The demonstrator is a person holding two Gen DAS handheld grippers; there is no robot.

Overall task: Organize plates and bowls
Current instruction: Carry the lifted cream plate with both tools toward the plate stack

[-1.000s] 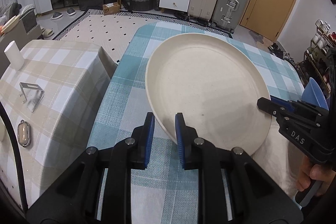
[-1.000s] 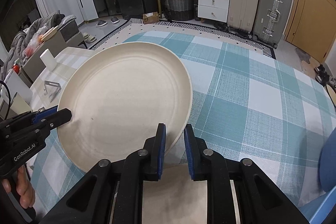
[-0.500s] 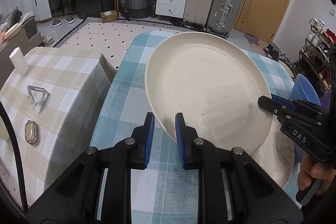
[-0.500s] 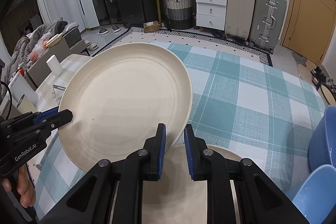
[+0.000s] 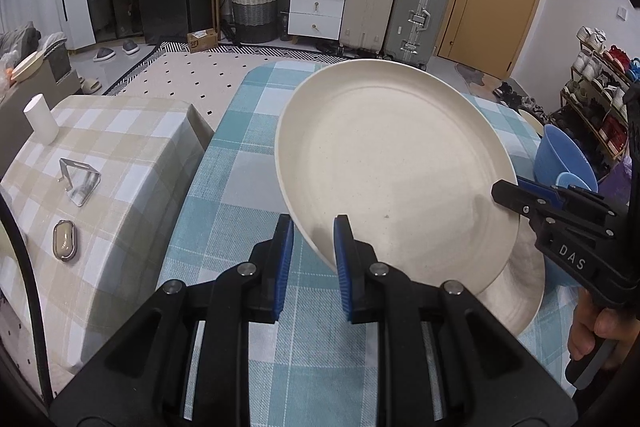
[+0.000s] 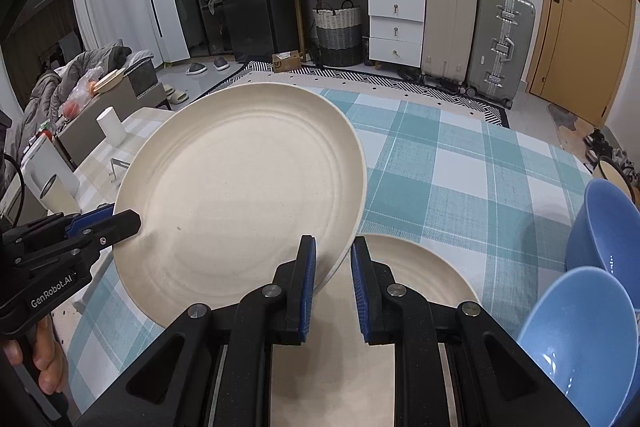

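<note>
A large cream plate [image 5: 392,167] [image 6: 240,195] hangs tilted above the teal checked table. My left gripper [image 5: 312,223] is shut on its near left rim. My right gripper [image 6: 333,241] is shut on the opposite rim. Each gripper shows in the other's view: the right one [image 5: 516,193] at the plate's right edge, the left one [image 6: 120,221] at its left edge. A second cream plate [image 6: 416,267] [image 5: 524,279] lies flat on the table, partly under the raised one. Two blue bowls [image 6: 612,227] [image 6: 576,339] stand to the right.
The teal checked tablecloth [image 6: 460,167] stretches away beyond the plates. A lower side table with a beige check cloth [image 5: 120,147] stands at the left, bearing a white cup [image 5: 40,123], a metal bracket [image 5: 80,183] and a small oval object [image 5: 64,245].
Both grippers have carried the large plate up and across the table together. The flat plate beneath it and the blue bowls have come into view.
</note>
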